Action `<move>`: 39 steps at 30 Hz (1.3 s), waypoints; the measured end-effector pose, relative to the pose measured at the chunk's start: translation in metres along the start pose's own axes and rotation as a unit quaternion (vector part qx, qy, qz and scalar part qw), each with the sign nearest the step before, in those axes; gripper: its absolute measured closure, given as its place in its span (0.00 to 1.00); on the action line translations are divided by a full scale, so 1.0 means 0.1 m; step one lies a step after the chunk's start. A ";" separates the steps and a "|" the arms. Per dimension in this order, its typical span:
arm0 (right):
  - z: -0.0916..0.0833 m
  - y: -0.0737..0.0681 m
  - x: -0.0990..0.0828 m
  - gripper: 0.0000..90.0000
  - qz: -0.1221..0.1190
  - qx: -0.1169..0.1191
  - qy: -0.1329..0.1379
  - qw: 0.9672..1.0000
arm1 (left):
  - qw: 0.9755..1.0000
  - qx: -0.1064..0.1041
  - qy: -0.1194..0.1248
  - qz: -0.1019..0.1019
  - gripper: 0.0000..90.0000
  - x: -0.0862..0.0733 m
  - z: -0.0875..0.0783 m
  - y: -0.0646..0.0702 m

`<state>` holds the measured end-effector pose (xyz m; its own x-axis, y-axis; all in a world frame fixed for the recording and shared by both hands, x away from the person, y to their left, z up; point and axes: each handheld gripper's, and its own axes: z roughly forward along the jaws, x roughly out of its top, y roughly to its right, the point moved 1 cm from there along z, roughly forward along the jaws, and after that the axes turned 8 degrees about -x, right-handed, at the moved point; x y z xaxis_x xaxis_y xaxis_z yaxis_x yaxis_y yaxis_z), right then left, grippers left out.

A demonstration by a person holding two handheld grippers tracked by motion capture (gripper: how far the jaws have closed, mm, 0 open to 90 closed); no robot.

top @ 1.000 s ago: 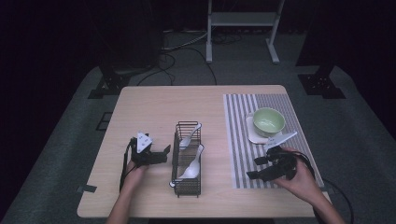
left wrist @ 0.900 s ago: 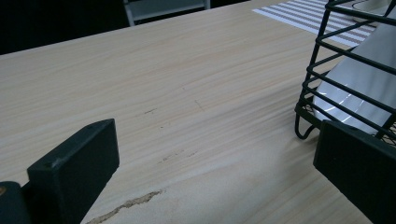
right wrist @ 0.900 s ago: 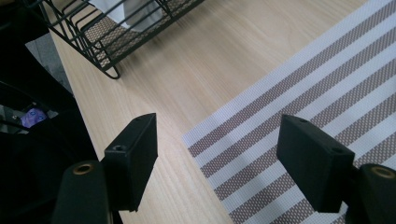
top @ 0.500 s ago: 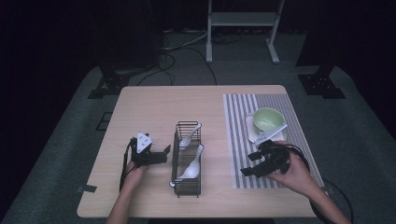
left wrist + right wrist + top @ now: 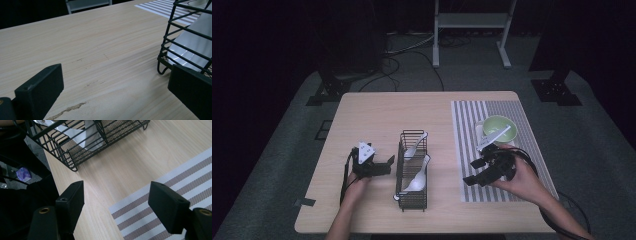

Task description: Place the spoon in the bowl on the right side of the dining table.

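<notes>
A: From the high view, where do things stand?

B: The left gripper (image 5: 387,165) rests on the wooden table (image 5: 377,115), just beside the left side of the black wire rack (image 5: 413,171). Its jaws are spread and hold nothing. It sits where it sat a second ago. Two white spoons (image 5: 417,179) lie in the rack, unchanged.

A: And the right side?

B: The right gripper (image 5: 473,172) is over the left edge of the striped placemat (image 5: 512,111), jaws apart and empty, pointing toward the rack. A second ago it was farther right on the mat; it has shifted left and slightly up toward the green bowl (image 5: 497,127), which sits on a white plate with a white spoon (image 5: 498,136) resting in it.

A: The left gripper view?

B: Both jaws stand wide with bare table between them. The rack's corner (image 5: 185,37) is close by the right-hand jaw, a white spoon (image 5: 197,37) showing through the wires.

A: The right gripper view?

B: The jaws stand wide open, nothing between them. Below lie the table edge and the placemat's corner (image 5: 170,185). The rack (image 5: 85,140) is well ahead, with a white spoon (image 5: 91,135) inside.
</notes>
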<state>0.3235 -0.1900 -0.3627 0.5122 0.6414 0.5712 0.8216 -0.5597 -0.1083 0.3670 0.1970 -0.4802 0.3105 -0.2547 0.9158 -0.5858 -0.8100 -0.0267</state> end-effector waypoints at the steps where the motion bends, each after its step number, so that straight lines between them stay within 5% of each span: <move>1: 0.00 -0.01 0.01 0.31 -0.001 0.000 -0.001 1.000 | 1.000 0.000 0.000 0.000 0.00 0.00 0.00 0.00; 39: 0.03 -0.29 0.54 0.31 -0.053 0.016 -0.017 0.998 | 1.000 -0.002 0.001 0.002 0.00 0.00 0.00 0.00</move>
<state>0.3277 -0.1374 -0.3317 0.4296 0.7137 0.5532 0.8789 -0.4712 -0.0746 0.3669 0.1968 -0.4802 0.3077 -0.2566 0.9162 -0.5893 -0.8074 -0.0283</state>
